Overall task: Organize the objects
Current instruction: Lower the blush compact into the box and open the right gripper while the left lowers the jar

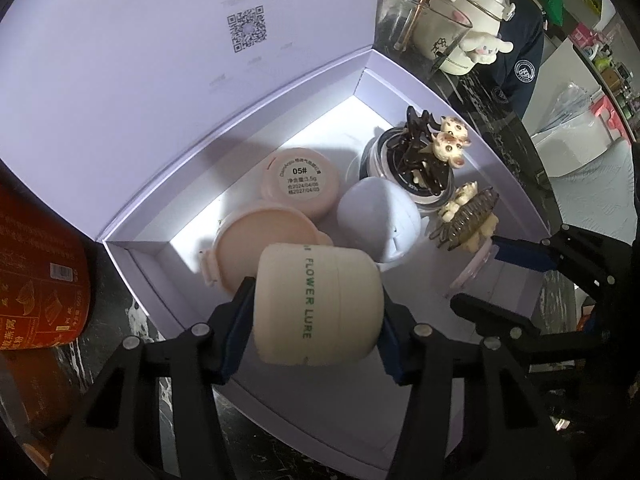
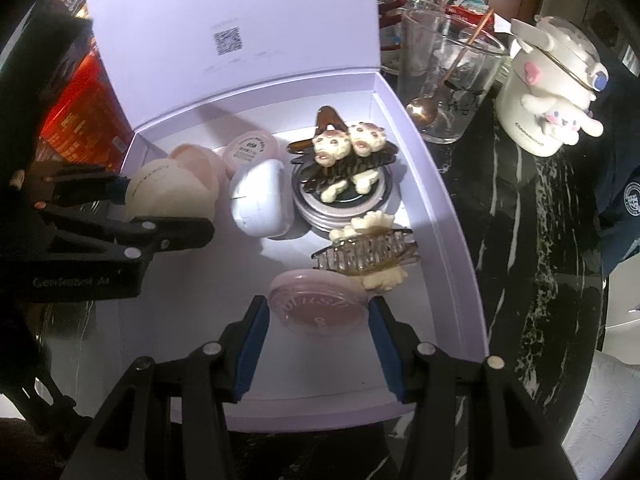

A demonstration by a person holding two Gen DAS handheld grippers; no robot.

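Left wrist view: left gripper (image 1: 316,312) jaws tight around cream round plastic jar (image 1: 316,304), right gripper (image 2: 318,340) jaws around flat pink round compact (image 2: 318,306), both over lilac cardboard box (image 1: 140,264).

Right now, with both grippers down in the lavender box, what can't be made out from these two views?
- Cream jar, left view: the print's start is hidden past its curve; the left gripper covers its sides.
- Pink compact, right view: lid lettering blurred; whether it rests on the box floor is unclear between the right gripper pads.
- QR code: surrounding text too faint.
- Round tin: top hidden by a hair clip.
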